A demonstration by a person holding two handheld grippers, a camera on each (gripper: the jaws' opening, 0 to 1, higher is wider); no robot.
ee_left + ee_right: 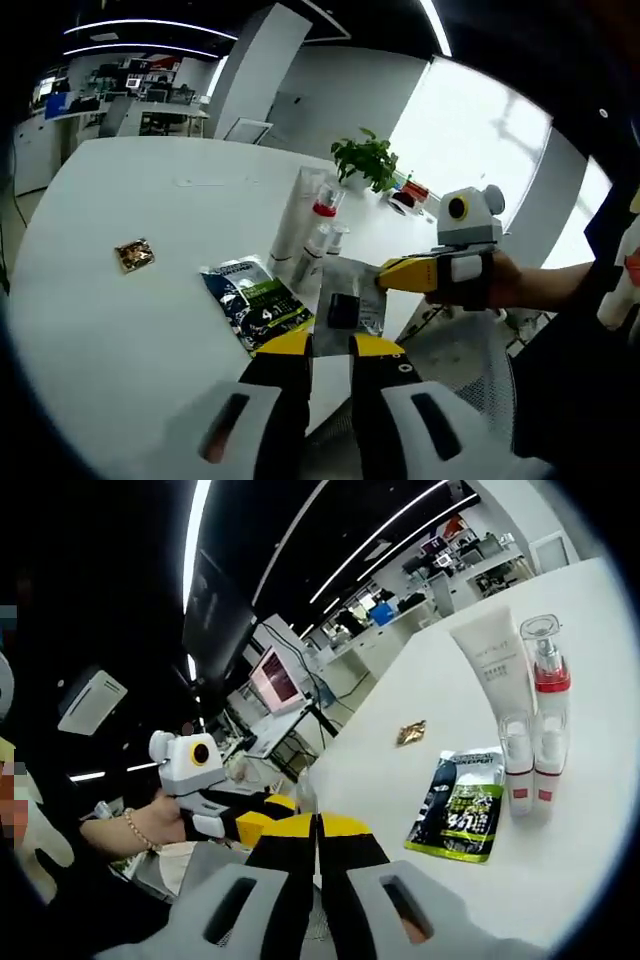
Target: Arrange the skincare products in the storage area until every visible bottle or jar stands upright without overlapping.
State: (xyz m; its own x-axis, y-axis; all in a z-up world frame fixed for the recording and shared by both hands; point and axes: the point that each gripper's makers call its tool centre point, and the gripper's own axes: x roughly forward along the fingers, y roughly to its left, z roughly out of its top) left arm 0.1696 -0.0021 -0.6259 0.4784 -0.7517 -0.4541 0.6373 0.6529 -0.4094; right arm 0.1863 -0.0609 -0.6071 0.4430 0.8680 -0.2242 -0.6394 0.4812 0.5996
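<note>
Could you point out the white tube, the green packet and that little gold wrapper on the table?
White tube [490,660], right gripper view, on its body.
Green packet [462,805], right gripper view, on its printed front.
Gold wrapper [133,255], left gripper view, on its middle.

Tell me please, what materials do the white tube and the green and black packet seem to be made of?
The white tube looks like soft matte plastic: an even, dull white surface with a flat crimped end. The green and black packet looks like glossy printed foil or plastic film: it lies flat and catches light. Neither material is certain from the look alone.
</note>
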